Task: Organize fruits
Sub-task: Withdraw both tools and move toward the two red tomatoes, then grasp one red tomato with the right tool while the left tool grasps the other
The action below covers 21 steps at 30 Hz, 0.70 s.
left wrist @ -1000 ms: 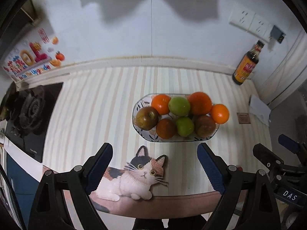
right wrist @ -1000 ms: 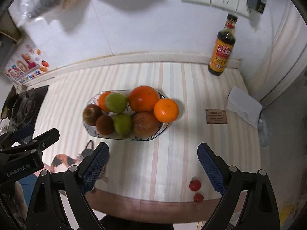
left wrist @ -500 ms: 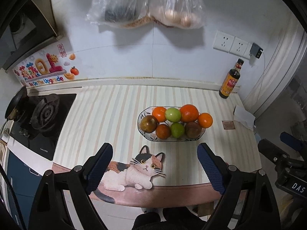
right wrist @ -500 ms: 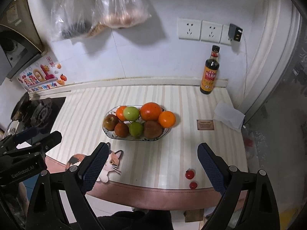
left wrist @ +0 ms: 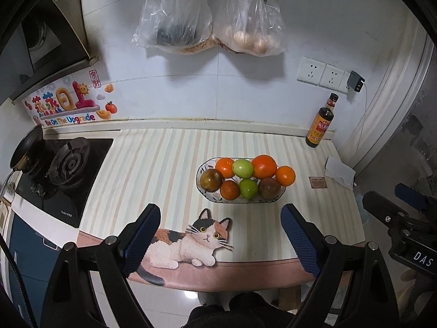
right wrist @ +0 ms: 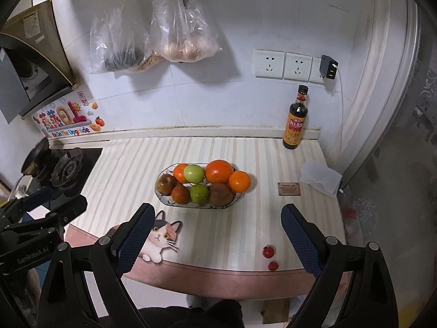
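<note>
Seemingly between steps, we hold both grippers, left [left wrist: 220, 242] and right [right wrist: 215, 237], wide and empty off the table's [right wrist: 245, 235] edge, fruit piled in the bowl [right wrist: 164, 201], two cherry tomatoes [right wrist: 268, 251] next needing the right.

This is a home kitchen. A gas stove [left wrist: 68, 164] with a small pan [left wrist: 26, 147] sits left of the striped counter [left wrist: 164, 169]; above the stove hangs a range hood [left wrist: 41, 41]. A sauce bottle [right wrist: 296, 119] stands right of the stove, below wall sockets [right wrist: 284, 61].
</note>
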Available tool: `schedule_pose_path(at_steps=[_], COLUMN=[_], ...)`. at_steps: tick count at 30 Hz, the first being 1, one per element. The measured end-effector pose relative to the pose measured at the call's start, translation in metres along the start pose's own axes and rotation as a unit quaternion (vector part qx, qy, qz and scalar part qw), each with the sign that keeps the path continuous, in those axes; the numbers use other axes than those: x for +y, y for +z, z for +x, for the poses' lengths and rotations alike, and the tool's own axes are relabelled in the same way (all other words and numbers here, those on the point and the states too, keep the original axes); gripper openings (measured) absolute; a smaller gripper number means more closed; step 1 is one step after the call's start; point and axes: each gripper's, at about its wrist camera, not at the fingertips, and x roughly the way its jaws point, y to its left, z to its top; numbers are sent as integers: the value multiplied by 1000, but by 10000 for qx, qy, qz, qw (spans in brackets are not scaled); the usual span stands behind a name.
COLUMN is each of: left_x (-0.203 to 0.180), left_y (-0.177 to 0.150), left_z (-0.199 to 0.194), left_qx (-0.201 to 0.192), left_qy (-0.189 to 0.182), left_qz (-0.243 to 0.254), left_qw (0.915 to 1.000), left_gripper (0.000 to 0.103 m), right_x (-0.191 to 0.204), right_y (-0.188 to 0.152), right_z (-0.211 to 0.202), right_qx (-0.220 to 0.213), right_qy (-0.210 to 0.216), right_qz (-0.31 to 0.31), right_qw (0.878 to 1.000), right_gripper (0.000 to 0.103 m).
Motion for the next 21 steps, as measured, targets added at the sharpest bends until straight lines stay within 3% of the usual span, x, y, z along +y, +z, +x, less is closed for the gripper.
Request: schedule_pose_path(at_steps=[7, 9, 12, 21], left_x=[0, -3, -10, -56], left_y=[-2, -1, 2, 7], left_z=[9, 14, 25, 102], left_qx=[115, 119, 131, 678], left_qy=[-29, -18, -33, 145], left_qz=[-148, -114, -83, 337], left_qw=[9998, 9999, 9999, 9970], left_gripper=[90, 101, 103, 103], right_x=[-15, -23, -44, -129], right_y=[-4, -4, -6, -41], right_z=[15, 21, 34, 114], right_qx=[183, 210, 290, 999], right_qy=[180, 196, 127, -243], right_qz=[214, 313, 527, 1217], right_qw=[9994, 9991, 9981, 9872], right_gripper=[100, 100, 100, 100])
